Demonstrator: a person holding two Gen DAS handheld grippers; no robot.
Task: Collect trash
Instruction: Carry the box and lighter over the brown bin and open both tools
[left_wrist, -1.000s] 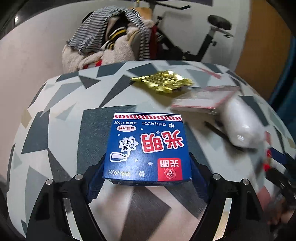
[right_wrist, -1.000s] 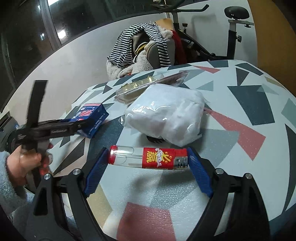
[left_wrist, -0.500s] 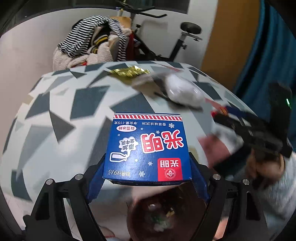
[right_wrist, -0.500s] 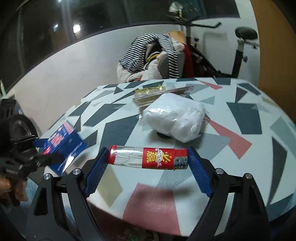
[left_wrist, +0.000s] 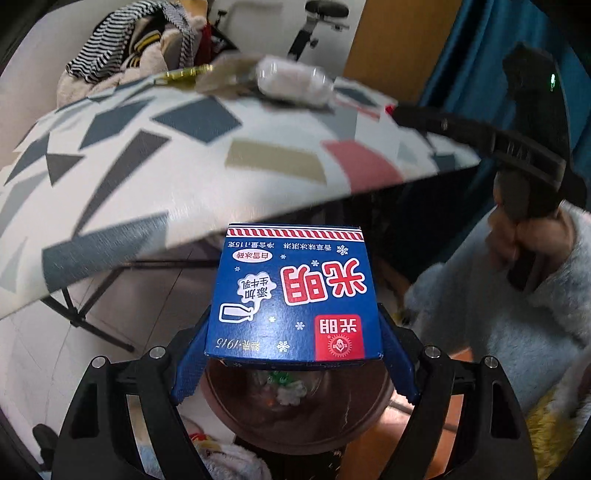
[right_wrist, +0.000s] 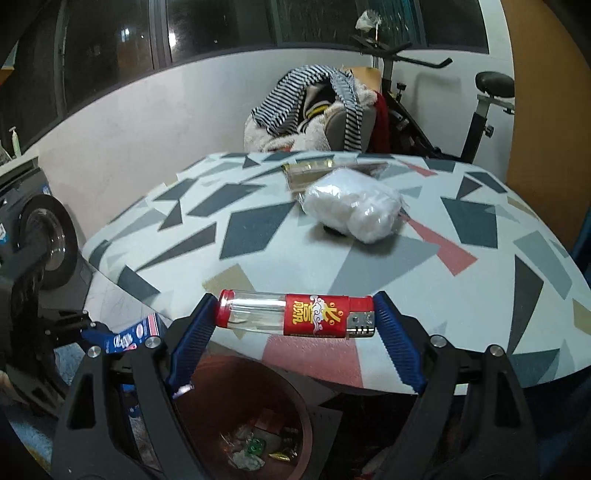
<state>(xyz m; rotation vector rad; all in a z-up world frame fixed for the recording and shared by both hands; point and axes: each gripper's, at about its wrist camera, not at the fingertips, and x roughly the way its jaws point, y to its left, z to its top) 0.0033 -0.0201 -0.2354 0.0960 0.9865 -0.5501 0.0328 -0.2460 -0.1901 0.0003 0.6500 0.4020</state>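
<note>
Counter (right_wrist: 258, 236) with a pattern of grey, blue and red shapes fills most of the right wrist view, and it is not yet cleared: a white plastic-wrapped bundle (right_wrist: 354, 210) lies near its middle, and a gold-and-clear wrapper (right_wrist: 314, 171) lies just behind, touching or overlapping that bundle. Below the counter's near edge stands a dark reddish trash bin (right_wrist: 291, 402), with scraps already lying in its bottom.

Two pieces are in transit, so by my reading the task is partway through, with the drop into the bin the step in hand and the bundle and wrapper left for after.

The left gripper (left_wrist: 293, 354) has its jaws clamped on a blue milk carton (left_wrist: 293, 291), one pad on each side wall. The carton is off the counter, directly over the bin (left_wrist: 295, 413) in the left wrist view. Its broad printed face looks up at the camera and its print reads upside down. It looks nearly square, so no clear long axis shows.

The right gripper (right_wrist: 293, 325) has its jaws clamped on a red lighter (right_wrist: 295, 314), gripped end to end. Its long axis lies crosswise between the pads, metal head toward the right pad, clear fuel end toward the left. It hangs at the counter's near edge, above the bin's rim.
</note>
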